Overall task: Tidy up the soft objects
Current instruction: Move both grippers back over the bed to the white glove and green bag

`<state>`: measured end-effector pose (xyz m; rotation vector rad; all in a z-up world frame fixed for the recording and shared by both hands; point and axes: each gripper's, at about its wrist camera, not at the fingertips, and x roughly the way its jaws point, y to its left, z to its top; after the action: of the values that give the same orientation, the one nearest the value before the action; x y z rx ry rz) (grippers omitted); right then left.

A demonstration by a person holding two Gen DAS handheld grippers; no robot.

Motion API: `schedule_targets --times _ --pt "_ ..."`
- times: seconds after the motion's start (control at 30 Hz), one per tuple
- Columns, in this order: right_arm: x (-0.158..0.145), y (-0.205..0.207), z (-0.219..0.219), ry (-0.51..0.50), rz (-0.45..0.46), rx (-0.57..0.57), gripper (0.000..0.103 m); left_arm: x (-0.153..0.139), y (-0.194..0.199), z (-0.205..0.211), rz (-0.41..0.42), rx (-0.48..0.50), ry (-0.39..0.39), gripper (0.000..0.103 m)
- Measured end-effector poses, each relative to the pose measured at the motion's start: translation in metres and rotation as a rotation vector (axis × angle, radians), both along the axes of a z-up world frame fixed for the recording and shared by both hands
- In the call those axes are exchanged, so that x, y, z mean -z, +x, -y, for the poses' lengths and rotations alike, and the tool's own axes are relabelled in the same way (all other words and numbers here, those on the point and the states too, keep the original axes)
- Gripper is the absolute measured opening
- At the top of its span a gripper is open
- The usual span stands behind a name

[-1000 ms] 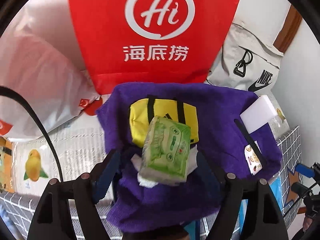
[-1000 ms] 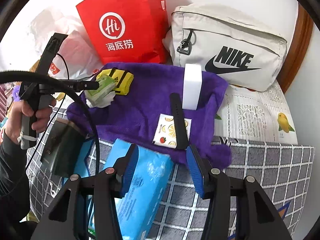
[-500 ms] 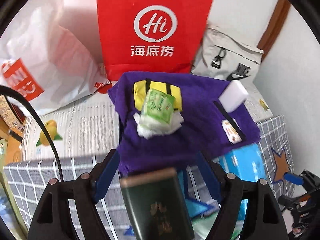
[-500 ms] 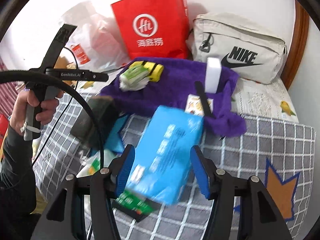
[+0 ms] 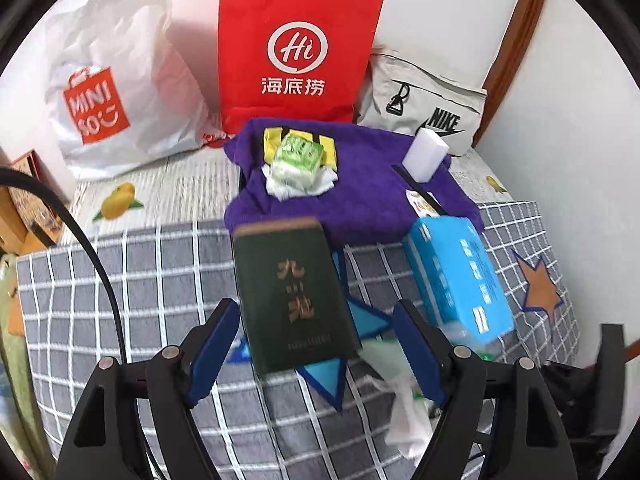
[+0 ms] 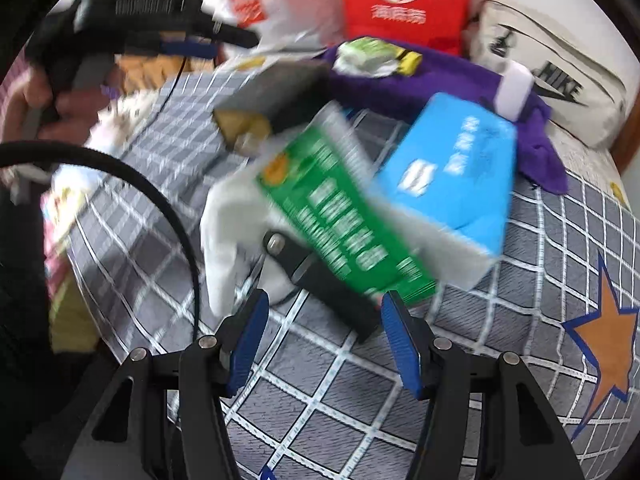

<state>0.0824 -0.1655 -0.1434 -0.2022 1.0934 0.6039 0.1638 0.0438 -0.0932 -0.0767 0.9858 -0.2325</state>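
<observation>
A purple towel (image 5: 360, 196) lies on the bed and carries a green tissue pack (image 5: 298, 160), a yellow pouch (image 5: 274, 138) and a white sponge block (image 5: 425, 153). My left gripper (image 5: 316, 344) is open and empty, with a dark green box (image 5: 294, 292) lying between its fingers. A blue tissue pack (image 5: 460, 276) lies to its right. My right gripper (image 6: 324, 338) is open and empty, just short of a green-labelled pack (image 6: 340, 208) and the blue tissue pack (image 6: 452, 176). The purple towel (image 6: 432, 84) lies beyond them.
A red paper bag (image 5: 296, 56), a white Miniso bag (image 5: 104, 92) and a beige Nike bag (image 5: 428, 108) stand at the wall. A grey checked blanket (image 5: 140, 280) covers the bed. A black strap (image 6: 320, 280) and white tissue (image 6: 228, 232) lie before the right gripper.
Both grippers have pulled back from the purple towel toward the near side of the bed. The green pack stays on the towel. The dark green box and green-labelled pack came into view.
</observation>
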Motion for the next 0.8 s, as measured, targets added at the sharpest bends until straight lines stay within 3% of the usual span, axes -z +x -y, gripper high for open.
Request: schedule_targets --times 0.2,0.3,0.37,0.43,0.47,0.67,0.8 --pt "0.026 0.001 -0.021 -0.145 0.093 -0.032 0.058 0.017 -0.014 -0.006 -0.030 -0.008 -0.020 0.078" --pt "0.032 0.005 -0.027 -0.170 0.113 -0.043 0.055 0.025 -0.015 -0.006 -0.052 -0.007 -0.029 0.078" --pt "0.028 0.008 -0.023 -0.139 0.091 -0.049 0.032 0.028 -0.017 -0.006 -0.059 -0.003 -0.029 0.078" --pt "0.022 0.005 -0.017 -0.106 0.072 -0.058 0.019 0.029 -0.019 -0.005 -0.058 0.005 -0.034 0.078" --pt "0.019 0.004 -0.015 -0.094 0.067 -0.055 0.006 0.029 -0.020 -0.004 -0.057 0.008 -0.037 0.078" --pt "0.011 -0.002 0.001 -0.011 0.001 -0.024 0.006 0.031 -0.029 -0.003 -0.054 0.022 -0.055 0.078" --pt "0.019 0.003 -0.001 -0.007 -0.020 -0.010 0.006 0.032 -0.034 -0.004 -0.060 0.020 -0.063 0.078"
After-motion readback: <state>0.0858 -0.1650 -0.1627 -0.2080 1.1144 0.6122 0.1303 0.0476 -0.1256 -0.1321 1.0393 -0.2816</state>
